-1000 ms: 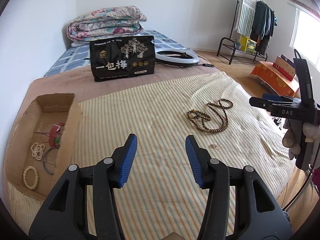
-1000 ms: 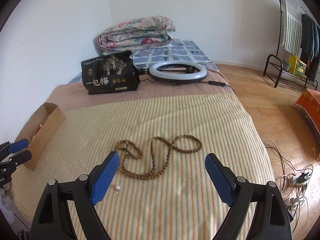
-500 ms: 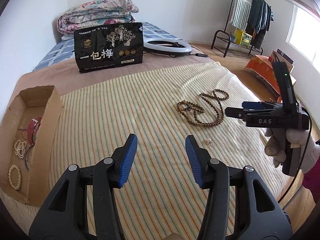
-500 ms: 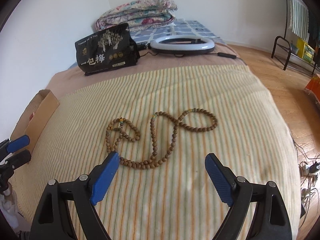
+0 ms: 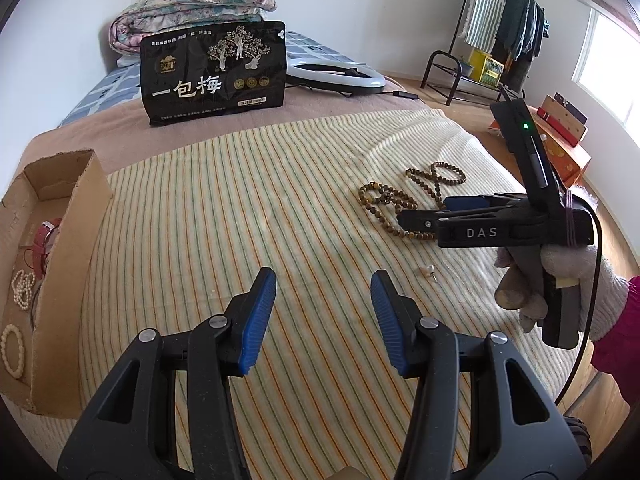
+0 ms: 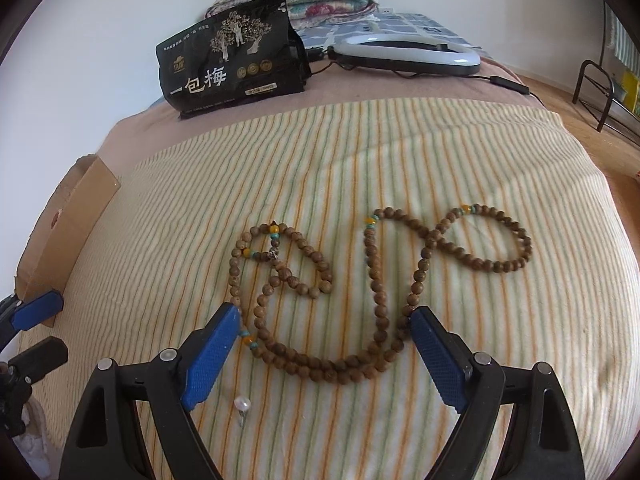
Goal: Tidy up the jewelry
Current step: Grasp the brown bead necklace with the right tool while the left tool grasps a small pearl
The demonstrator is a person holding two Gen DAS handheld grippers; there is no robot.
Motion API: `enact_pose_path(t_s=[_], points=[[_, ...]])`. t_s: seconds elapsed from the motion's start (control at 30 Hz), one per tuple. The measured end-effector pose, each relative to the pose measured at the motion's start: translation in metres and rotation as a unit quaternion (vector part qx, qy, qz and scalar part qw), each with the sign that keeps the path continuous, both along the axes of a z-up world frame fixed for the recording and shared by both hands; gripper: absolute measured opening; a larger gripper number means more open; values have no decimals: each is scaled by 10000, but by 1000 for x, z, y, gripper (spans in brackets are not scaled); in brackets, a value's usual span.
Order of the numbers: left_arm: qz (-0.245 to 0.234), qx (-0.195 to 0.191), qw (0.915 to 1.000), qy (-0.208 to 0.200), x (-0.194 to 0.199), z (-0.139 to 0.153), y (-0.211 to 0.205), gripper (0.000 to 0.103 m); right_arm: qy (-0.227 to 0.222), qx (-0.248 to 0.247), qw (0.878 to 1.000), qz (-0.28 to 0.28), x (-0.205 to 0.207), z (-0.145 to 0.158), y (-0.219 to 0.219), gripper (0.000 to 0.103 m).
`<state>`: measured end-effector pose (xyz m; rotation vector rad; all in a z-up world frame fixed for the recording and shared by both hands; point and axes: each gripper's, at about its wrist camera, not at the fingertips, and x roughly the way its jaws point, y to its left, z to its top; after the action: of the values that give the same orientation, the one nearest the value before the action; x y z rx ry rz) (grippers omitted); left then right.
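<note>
My right gripper (image 6: 324, 344) hangs just above the striped blanket (image 6: 400, 152) with its blue fingers (image 6: 210, 354) spread wide and nothing between them but cloth and beads. The near curve of the wooden bead necklace (image 6: 320, 364) lies in the gap between my fingertips, its strand passing just beside both tips; whether either tip touches it I cannot tell. Just inside my left-hand finger of that gripper, nearer to me than the beads, sits a small pearl earring (image 6: 242, 404) on the blanket. Beyond my fingertips the necklace runs away in loops, one tangle ahead and left, a figure-eight ahead and right.

My left gripper (image 5: 323, 316) is also released, fingers parted over bare blanket, holding nothing. To the right of its fingers I see the earring (image 5: 428, 270), and past that my right gripper (image 5: 424, 216) held in my gloved right hand (image 5: 560, 280), poised over the necklace (image 5: 384, 204). Off to the left of my left fingers stands the cardboard box (image 5: 68, 248), with a pearl bracelet (image 5: 12, 348), another pearl strand (image 5: 23, 290) and a red watch (image 5: 45, 240) inside.

Farther ahead stands a black snack bag (image 5: 214, 72), a ring light (image 5: 336, 76) behind it to the right, and folded quilts (image 5: 192, 4) beyond.
</note>
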<state>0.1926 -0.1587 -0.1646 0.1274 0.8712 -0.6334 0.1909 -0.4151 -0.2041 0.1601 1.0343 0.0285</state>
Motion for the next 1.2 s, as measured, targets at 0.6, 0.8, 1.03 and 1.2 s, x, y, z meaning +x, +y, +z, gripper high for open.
enact_pose_path(t_s=[0.6,0.8,1.03,1.2], points=[[-157,59,9997,149,7,-20,-10,47,72,-800,9964,288,31,-8,25,66],[-546,86,9982,211,4,-27,-36,40,49,-645,9974,306,19,-7,1,47],[-1134,235,9930,226,-5,-34,-77,31,-21,-307,9993,204,3,-6,-30,33],[-1370,291,9898,262,-11,-40,-100,25,-12,-383,9991,202,-3,-5,-34,32]])
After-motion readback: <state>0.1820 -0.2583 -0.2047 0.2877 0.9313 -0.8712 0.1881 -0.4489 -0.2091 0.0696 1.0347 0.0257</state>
